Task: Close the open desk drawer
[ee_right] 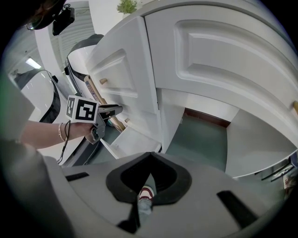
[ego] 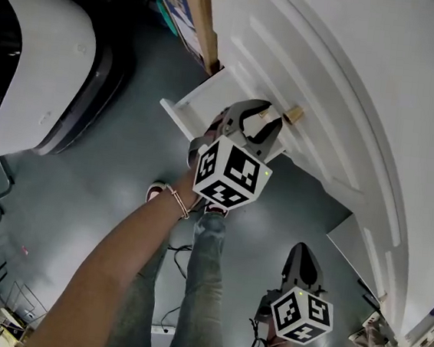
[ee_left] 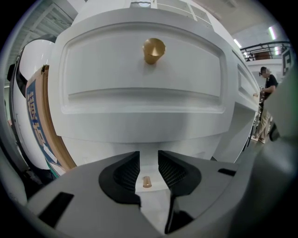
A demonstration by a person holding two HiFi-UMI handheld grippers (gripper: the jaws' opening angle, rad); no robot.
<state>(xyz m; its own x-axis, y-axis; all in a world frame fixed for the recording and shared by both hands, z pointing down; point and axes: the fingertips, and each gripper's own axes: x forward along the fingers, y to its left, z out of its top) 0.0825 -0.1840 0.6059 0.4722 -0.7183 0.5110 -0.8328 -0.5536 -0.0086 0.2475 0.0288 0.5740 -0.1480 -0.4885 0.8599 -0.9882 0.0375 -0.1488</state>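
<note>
Drawer (ego: 197, 105) standing open, left gripper (ee_left: 149, 158) at its knob (ee_left: 146, 181)
The white drawer is found pulled out from the desk (ego: 341, 89). The left gripper's jaws are held apart, and the wooden knob is seen in the gap, untouched by the pads. The right gripper (ee_right: 149, 155) is held lower, well apart from the drawer, jaws closed on nothing

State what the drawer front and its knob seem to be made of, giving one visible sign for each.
Drawer front: probably painted wood or board with a smooth satin white finish; the raised panel is moulded and no grain shows. Knob: apparently bare or clear-finished wood, matt tan, with a flared, turned-looking shape.
</note>
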